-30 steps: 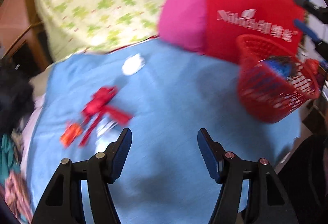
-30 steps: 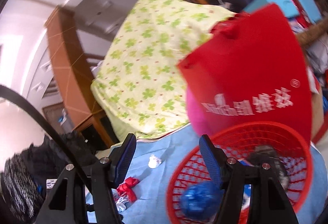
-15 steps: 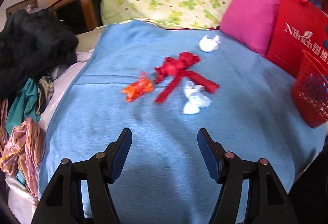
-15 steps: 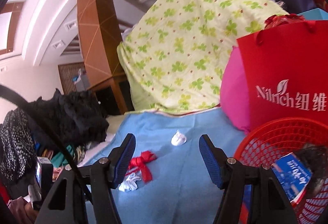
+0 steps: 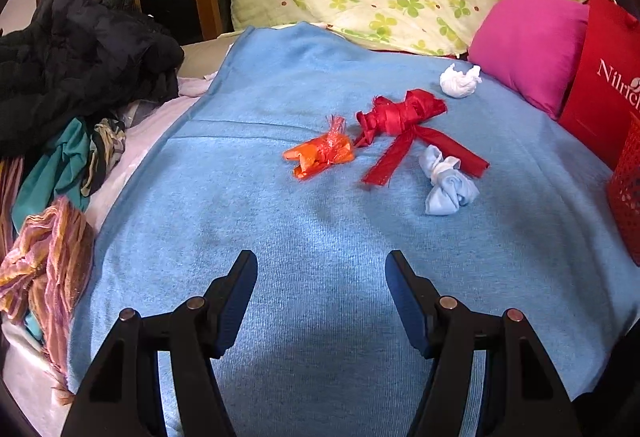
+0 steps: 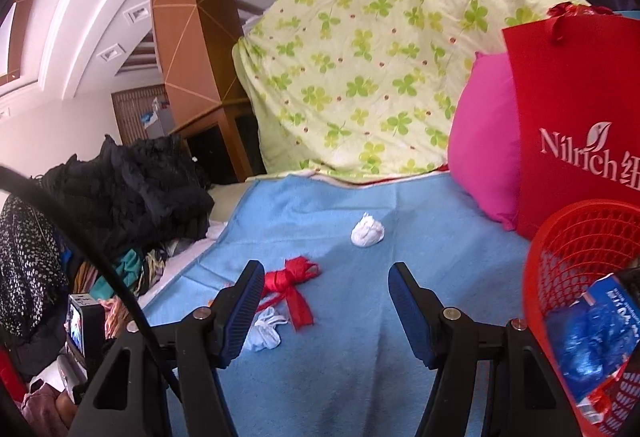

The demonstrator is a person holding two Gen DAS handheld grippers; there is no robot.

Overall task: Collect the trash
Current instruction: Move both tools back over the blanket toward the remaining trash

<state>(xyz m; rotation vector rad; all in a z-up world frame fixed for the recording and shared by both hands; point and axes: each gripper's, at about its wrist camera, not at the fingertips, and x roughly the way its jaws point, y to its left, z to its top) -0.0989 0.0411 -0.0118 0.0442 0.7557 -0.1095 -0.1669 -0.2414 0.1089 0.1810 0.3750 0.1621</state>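
Blue blanket [image 5: 320,237] bearing orange wrapper [image 5: 320,155], red ribbon [image 5: 404,121], two white wads [image 5: 459,81], red basket [image 6: 580,237].

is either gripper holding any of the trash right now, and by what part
Nothing is held. The left gripper and right gripper both hang open over the blue blanket, with the red ribbon and other scraps lying untouched ahead of them.

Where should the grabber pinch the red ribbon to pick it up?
Probably at the bunched knot of the red ribbon, coming from above with the left gripper. The knot stands up thick off the blue blanket, while the tails lie flat and thin, hard to get fingers under.
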